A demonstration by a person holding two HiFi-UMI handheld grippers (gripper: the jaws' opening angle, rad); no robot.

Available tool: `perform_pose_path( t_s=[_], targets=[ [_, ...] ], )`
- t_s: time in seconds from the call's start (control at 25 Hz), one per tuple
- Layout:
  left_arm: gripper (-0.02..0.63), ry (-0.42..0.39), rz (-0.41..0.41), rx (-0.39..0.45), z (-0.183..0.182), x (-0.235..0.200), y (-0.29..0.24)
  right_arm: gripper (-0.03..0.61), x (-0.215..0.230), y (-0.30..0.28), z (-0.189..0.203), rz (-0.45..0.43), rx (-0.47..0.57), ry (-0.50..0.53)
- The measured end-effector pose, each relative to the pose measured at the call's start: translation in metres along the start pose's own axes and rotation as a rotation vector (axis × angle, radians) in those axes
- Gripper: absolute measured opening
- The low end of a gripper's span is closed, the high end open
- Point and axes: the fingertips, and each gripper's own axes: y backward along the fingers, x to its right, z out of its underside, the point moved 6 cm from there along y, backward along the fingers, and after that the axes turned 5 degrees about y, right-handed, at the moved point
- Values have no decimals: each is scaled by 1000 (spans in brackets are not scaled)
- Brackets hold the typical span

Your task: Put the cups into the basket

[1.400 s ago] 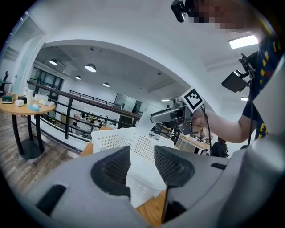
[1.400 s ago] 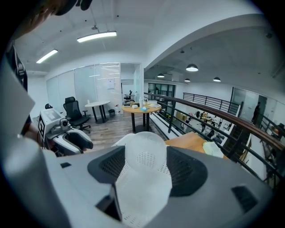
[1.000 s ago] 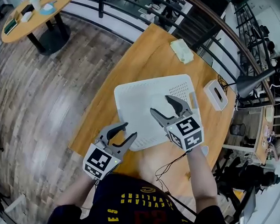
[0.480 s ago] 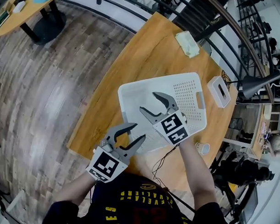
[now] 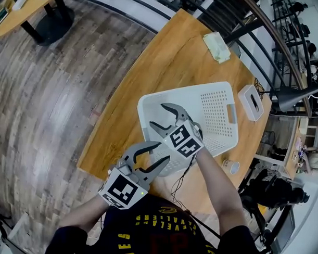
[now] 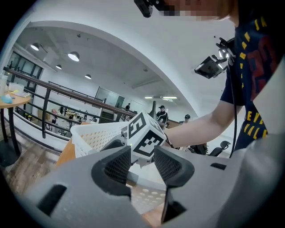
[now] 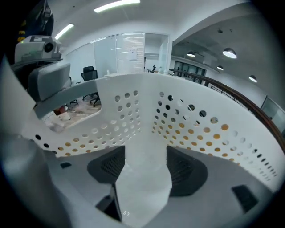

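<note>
The cup (image 7: pixel 144 182) sits between your right gripper's (image 7: pixel 147 153) pads, and they press on its sides, so you have a grip on it, down inside the basket (image 7: pixel 200 124) close to one inner corner. It is hard to read, mind: smooth white on smooth white. Its far end melts into the hole-free corner strip of the basket wall, and only its two tapering edges near the camera pick it out. From the head view you cannot make the cup out at all; there your gripper reaches into the near-left part of the tub, dark curved jaws against pale plastic. The basket is a rounded rectangular tub, its walls punched with rows of round holes and a slot handle in its right end, and it stands on the wooden table (image 5: pixel 162 61). Your left gripper (image 5: pixel 164 152) hangs at the basket's near-left corner, touching or not I cannot tell, jaws apart with nothing between them. In the left gripper view its ribbed dark pads (image 6: pixel 118 164) frame the other gripper's marker cube (image 6: pixel 144 138) and the white rim beyond. A second cup (image 5: pixel 230 166) stands on the table just right of your right forearm, outside the basket, small and blurry. Further out, a white box (image 5: pixel 250 102) lies beside the basket's right end, and a folded pale cloth (image 5: pixel 217 47) lies near the table's far edge.
</note>
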Motion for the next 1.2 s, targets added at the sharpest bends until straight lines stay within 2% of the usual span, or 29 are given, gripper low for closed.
perform_pose_path(
  t_s=[0.52,0.76,1.2],
  targets=[
    [161,28,7,4,-2,1,0,298,-4,-31,13,-64,-14,19],
    [161,19,7,11,-1,0,2,298,-5,-39,14,-66,25,-26],
    [161,25,1,6,1,0,-1,301,-10,-41,20,-88,-19,22]
  ],
)
